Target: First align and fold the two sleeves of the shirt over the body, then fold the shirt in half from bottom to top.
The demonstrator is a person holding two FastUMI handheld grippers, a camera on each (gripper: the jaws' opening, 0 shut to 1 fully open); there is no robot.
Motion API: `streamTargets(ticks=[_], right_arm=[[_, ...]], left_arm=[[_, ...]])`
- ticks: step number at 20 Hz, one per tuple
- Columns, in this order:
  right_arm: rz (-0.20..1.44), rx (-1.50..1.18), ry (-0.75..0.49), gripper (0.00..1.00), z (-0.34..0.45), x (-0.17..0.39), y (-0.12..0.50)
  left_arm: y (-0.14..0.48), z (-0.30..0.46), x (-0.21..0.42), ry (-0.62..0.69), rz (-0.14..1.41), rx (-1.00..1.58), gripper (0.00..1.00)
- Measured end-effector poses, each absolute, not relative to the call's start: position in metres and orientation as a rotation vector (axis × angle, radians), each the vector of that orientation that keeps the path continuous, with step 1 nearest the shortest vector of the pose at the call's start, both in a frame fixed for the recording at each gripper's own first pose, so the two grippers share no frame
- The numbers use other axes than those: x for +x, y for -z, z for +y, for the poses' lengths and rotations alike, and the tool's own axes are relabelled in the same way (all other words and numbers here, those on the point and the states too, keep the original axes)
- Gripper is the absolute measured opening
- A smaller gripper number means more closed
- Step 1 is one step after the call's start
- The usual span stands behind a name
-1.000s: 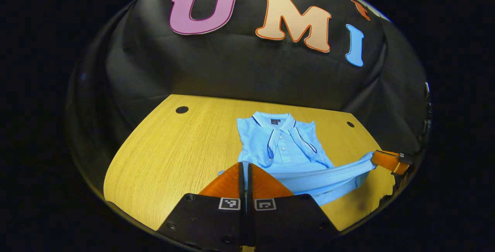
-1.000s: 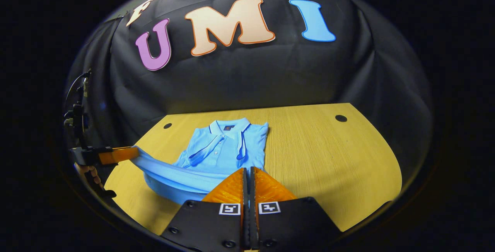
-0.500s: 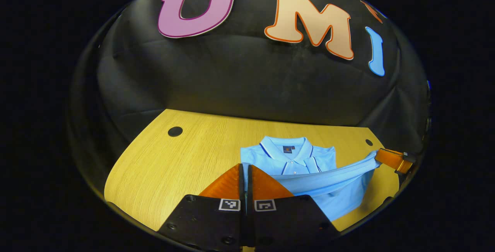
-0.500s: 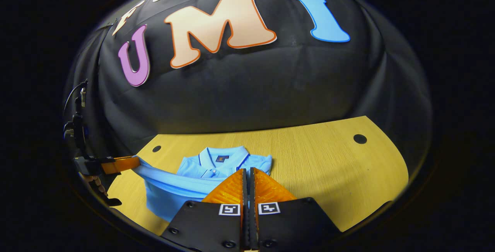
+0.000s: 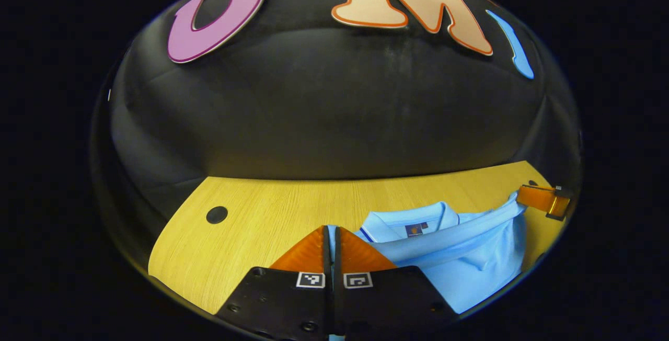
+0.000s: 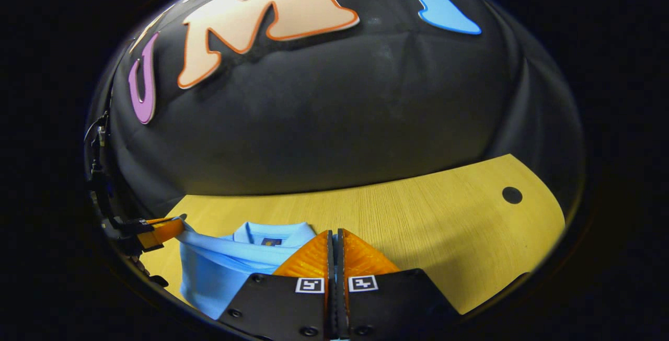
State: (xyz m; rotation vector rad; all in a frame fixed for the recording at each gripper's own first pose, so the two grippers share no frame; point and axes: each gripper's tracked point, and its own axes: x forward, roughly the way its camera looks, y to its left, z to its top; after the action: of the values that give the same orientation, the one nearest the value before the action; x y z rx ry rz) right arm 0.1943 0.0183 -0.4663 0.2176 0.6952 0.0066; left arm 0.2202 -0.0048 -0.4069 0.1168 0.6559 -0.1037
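Final fold in progress, by the look of it – shirt point(image 5: 470, 257) lying on table point(image 5: 251, 226), its hem point(image 5: 444, 234) lifted and stretched as a taut band across the body, just short of collar point(image 5: 413, 218). Left gripper point(image 5: 330, 231) clamped on one hem corner, jaws pressed together with a sliver of blue cloth between the tips. Right gripper point(image 6: 334, 234) likewise closed at the other corner, cloth running straight into the pinch. Each one also visible from the other's camera: right gripper at the far edge of the left gripper view, gripping the band's end; left gripper at the far edge of the right gripper view, same story. Corners held wide apart to keep the edge straight and tensioned, so the fold lands square instead of bunching. Held low over the collar, presumably to lay the hem down level with the shoulders – bottom-to-top half fold nearly closed. Sleeves not discernible now, hidden under the raised panel; can't confirm their alignment. Next, as a judgement: lower both corners together, keep tension equal, release only once cloth rests flat. Risk: uneven drop on one side skewing the edge, or slack letting the middle sag ahead of the corners and wrinkle.
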Motion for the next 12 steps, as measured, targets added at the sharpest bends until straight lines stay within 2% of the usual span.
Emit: streamTargets(ticks=[4,5,6,7,8,9,10,12], right_arm=[[0.752,0.226,0.014,0.03,0.016,0.197,0.499],[0.751,0.212,0.024,0.02,0.013,0.197,0.499],[0.741,0.202,0.014,0.17,0.012,0.195,0.494],[0.715,0.195,-0.001,0.38,0.014,0.195,0.481],[0.682,0.179,-0.006,0.58,0.012,0.195,0.464],[0.632,0.164,-0.018,0.79,0.012,0.192,0.442],[0.575,0.141,-0.023,0.99,0.012,0.190,0.418],[0.452,0.102,-0.037,0.94,0.014,0.174,0.356]], left_arm=[[0.436,-0.003,0.221,0.074,0.694,0.118,0.00],[0.437,-0.002,0.219,0.057,0.700,0.106,0.03],[0.435,0.000,0.216,0.042,0.702,0.087,0.35],[0.441,0.006,0.220,0.018,0.688,0.080,0.68],[0.414,0.008,0.212,0.005,0.666,0.064,1.00],[0.393,0.011,0.210,-0.004,0.626,0.041,0.94],[0.368,0.012,0.209,-0.011,0.583,0.017,0.94],[0.312,0.015,0.199,-0.011,0.489,-0.016,0.94]])
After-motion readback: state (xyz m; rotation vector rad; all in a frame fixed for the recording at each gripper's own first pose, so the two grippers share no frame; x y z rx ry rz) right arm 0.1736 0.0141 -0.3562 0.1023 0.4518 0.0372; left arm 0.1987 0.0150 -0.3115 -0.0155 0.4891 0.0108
